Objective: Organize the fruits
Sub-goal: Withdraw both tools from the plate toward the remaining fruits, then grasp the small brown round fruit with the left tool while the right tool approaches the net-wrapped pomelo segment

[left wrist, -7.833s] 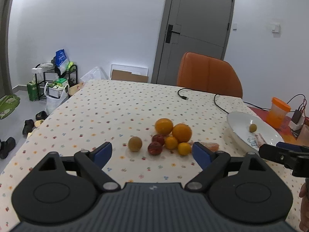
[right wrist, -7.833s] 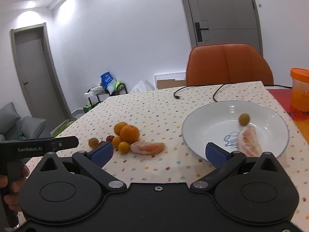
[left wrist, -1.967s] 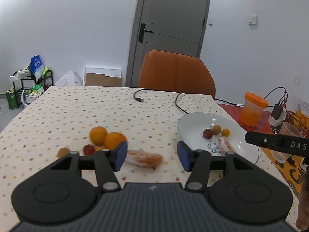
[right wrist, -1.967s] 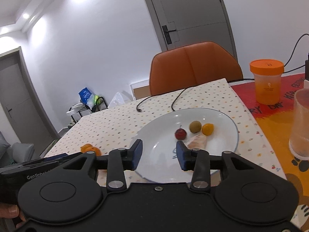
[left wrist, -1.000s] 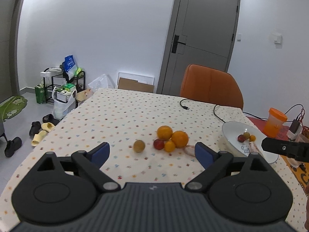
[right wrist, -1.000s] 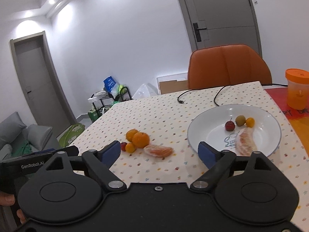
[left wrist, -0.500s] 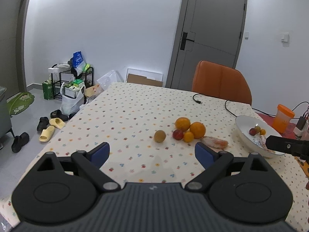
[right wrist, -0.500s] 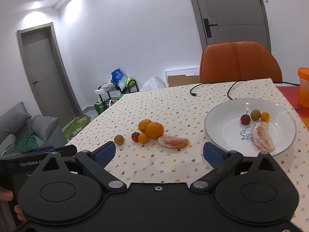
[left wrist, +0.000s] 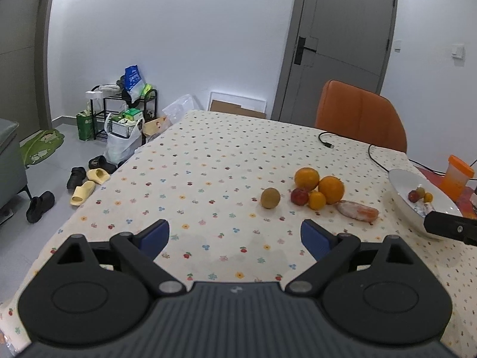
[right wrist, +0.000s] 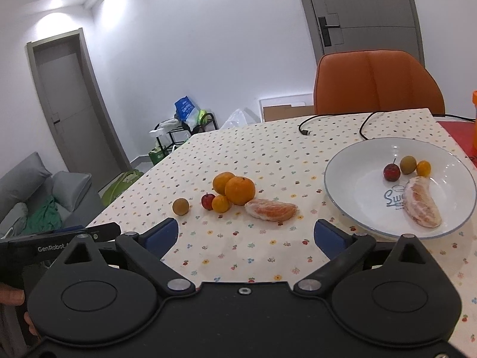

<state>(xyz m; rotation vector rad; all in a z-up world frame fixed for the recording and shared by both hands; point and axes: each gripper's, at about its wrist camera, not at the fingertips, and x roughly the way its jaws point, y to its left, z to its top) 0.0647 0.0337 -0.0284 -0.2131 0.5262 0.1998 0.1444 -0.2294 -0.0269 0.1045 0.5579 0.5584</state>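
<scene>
Both spread claws, left claw (left wrist: 235, 235) and right claw (right wrist: 246, 235), hover empty, fruit cluster (right wrist: 234, 192) ahead.

- On the surface (right wrist: 268, 155), ahead of the right gripper's fingers (right wrist: 161, 235), a cluster of fruit lies: two oranges (right wrist: 240, 190) touching, a small citrus (right wrist: 221, 203) and a cherry-like fruit (right wrist: 207, 200) just before them.
- A round fruit (right wrist: 180, 206) sits apart, left of the cluster.
- A peeled segment (right wrist: 271, 209) lies right of the cluster, between it and the plate (right wrist: 342, 185).
- The plate stands ahead and right of the fingers; in it lie three small fruits (right wrist: 407, 164) in a row, with another peeled segment (right wrist: 422, 201) before them.
- A chair (right wrist: 378, 83) stands behind the surface.
- A cable (right wrist: 334, 120) lies on the far edge.
</scene>
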